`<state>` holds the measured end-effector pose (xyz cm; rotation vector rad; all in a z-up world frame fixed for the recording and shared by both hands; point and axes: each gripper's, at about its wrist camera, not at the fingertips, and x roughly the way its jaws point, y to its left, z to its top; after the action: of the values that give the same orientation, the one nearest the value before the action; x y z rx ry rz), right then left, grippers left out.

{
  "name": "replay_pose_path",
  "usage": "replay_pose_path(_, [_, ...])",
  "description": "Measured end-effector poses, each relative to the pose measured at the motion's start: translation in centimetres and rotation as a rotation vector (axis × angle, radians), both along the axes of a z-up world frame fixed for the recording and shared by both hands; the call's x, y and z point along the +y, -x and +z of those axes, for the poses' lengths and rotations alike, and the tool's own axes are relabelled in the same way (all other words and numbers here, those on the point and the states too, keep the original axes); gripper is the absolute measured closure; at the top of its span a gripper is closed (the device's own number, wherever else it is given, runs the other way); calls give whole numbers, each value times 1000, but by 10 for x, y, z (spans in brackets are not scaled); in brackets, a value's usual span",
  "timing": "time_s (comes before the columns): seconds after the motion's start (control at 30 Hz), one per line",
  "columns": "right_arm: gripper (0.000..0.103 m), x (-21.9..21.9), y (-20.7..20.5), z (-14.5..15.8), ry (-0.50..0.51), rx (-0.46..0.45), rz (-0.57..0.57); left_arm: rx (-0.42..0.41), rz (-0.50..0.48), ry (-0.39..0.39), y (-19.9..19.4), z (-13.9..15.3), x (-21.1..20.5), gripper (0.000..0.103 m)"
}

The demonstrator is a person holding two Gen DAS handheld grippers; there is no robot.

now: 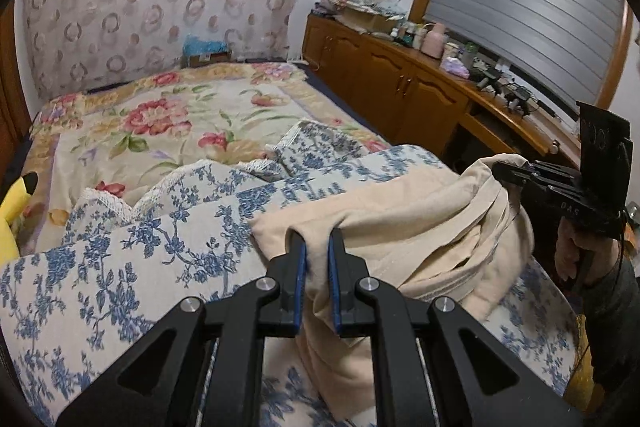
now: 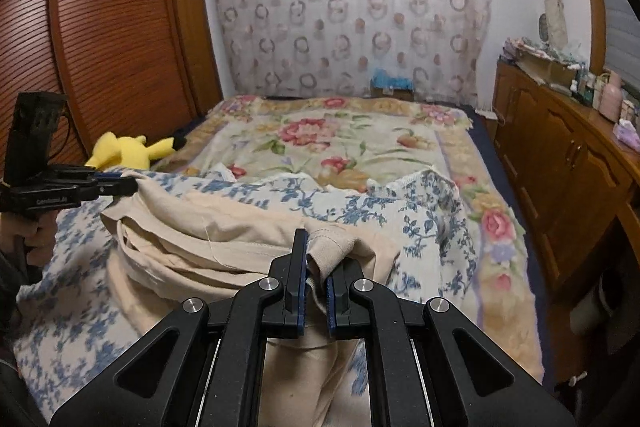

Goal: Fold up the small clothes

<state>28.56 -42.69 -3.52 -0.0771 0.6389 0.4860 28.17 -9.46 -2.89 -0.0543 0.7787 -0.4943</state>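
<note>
Beige, soft and matte, the cotton garment (image 1: 408, 227) hangs in loose folds between our two grippers, lifted over the blue-and-white floral cloth (image 1: 132, 251) with its lacy edge. Our left gripper (image 1: 317, 247) clamps a bunched fold between its blue-padded fingers; our right gripper (image 2: 316, 267) pinches a thick, doubled hem the same way. Beyond lies the bed (image 2: 340, 143) under a woven flower-patterned blanket, with a plush yellow toy (image 2: 128, 151) near the ribbed wooden wardrobe (image 2: 104, 23).

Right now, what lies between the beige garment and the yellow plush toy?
In the right wrist view, only blue-flowered bedcover and the left gripper lie between the beige garment and the yellow plush toy.
</note>
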Motion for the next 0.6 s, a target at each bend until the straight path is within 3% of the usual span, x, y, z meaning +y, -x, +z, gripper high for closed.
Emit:
replay_pose_path(0.27, [98,6,-31,-30,47,68,-10,61,-2,-48,-18,-23,-7,91])
replay_pose_path(0.43, [92,9,-35,-33,76,65,-15,35,7,-57,-13,-19,2,75])
replay_pose_path(0.47, [86,10,-35,-31,81,61,-18,36,7,-51,-12,-18,6,68])
replay_pose_path(0.5, [72,10,-34,-29,87,58,-23,40,4,-45,-11,-18,8,62])
replay_pose_path(0.6, [55,6,-30,-21,92,47,-40,56,-21,-59,-5,-19,12,53])
